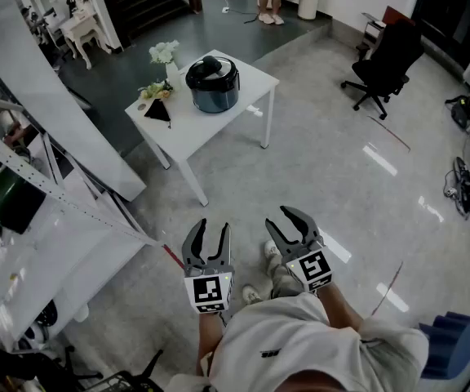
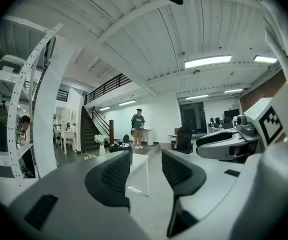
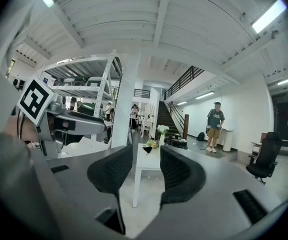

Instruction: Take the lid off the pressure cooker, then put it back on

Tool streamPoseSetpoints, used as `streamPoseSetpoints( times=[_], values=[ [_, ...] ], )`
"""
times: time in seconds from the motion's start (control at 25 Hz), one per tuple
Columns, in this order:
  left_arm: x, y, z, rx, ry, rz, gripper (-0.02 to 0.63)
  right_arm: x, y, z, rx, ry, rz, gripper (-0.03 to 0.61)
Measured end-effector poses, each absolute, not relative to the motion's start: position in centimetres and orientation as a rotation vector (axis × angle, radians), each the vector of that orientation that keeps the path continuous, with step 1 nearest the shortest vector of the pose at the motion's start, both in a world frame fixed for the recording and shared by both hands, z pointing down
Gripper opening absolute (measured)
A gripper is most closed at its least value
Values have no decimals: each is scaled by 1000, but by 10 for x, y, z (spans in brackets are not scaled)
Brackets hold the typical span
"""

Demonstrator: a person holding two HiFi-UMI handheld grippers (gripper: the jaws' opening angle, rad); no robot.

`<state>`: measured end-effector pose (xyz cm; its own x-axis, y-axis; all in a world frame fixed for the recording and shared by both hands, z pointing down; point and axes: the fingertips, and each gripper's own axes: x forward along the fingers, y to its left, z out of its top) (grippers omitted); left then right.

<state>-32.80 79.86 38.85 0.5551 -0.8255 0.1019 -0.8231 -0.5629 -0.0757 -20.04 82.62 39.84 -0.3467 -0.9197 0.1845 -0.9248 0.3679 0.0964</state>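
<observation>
**Bright, even light, strong fisheye**

You are working under ceiling strip lights (image 2: 208, 61) that are flooding the room evenly and glaring in streaks off the glossy floor (image 1: 379, 160). The table (image 1: 210, 129) is casting only a faint shadow. Both gripper views are bowing straight lines and going black at the corners.

Left tongs (image 2: 145, 170) parted, empty, white table (image 2: 138, 162) ahead

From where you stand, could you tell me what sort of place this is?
Likely an open-plan lab or workshop office, with a polished floor: a black office chair, metal shelving racks, and a staircase up to a railed gallery.
</observation>
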Motion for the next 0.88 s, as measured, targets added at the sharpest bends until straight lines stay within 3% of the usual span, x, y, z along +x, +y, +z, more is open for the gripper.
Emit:
streamPoseSetpoints(
  times=[0.88],
  values=[
    [-276, 648, 399, -2757, 1462, -242, 199, -167, 664, 415, 1571, -2472, 38, 155]
  ],
)
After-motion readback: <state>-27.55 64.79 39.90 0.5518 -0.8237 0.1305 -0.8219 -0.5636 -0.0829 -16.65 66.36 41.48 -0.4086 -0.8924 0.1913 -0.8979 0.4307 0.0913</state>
